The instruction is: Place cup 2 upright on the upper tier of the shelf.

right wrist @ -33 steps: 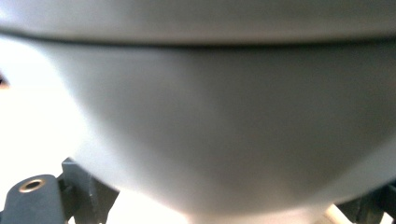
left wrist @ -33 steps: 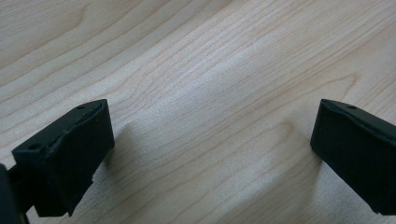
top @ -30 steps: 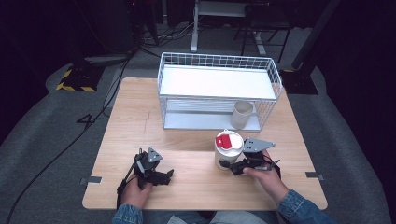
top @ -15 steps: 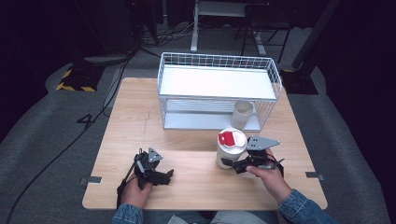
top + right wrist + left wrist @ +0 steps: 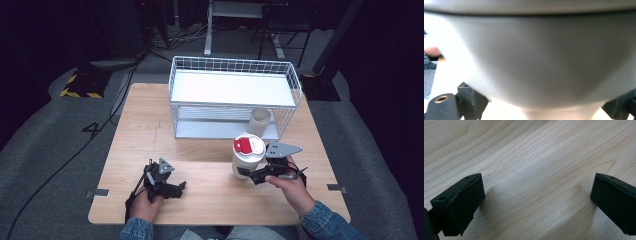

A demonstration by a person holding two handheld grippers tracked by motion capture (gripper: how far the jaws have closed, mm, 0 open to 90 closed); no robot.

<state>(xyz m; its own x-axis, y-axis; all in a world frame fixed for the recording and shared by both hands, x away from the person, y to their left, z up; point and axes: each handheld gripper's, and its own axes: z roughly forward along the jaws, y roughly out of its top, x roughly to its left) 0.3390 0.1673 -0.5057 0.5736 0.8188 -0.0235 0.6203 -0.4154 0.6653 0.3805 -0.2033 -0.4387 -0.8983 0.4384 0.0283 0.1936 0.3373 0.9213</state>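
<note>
While the white wire rack (image 5: 235, 95) stands at the far middle of the wooden table (image 5: 140, 125), everything else sits on its near side. A white mug (image 5: 260, 121) stands inside the rack's lower level at its right end, seen partly through the wire mesh, so its handle is hard to make out.

Just in front of the rack's right end, a white lidded cup (image 5: 248, 156) with a red label on its lid stands upright in the high view. The right gripper (image 5: 256, 175) meets it low on its near right side, held by the right hand (image 5: 292, 185); a grey three-cornered plate rides on top of the gripper. In the right gripper view the cup's pale wall (image 5: 536, 62) looms so close that it is blurred, and black jaw parts show at both bottom corners on either side of it, so the jaws appear clamped around the cup, though the contact itself is hidden.

Well in front of the rack's left end, the left gripper (image 5: 175, 189) lies low over the table in the left hand (image 5: 146, 204). In the left gripper view its jaws are spread wide, cut off by the picture's edges, with bare wood grain (image 5: 536, 170) between them.
</note>
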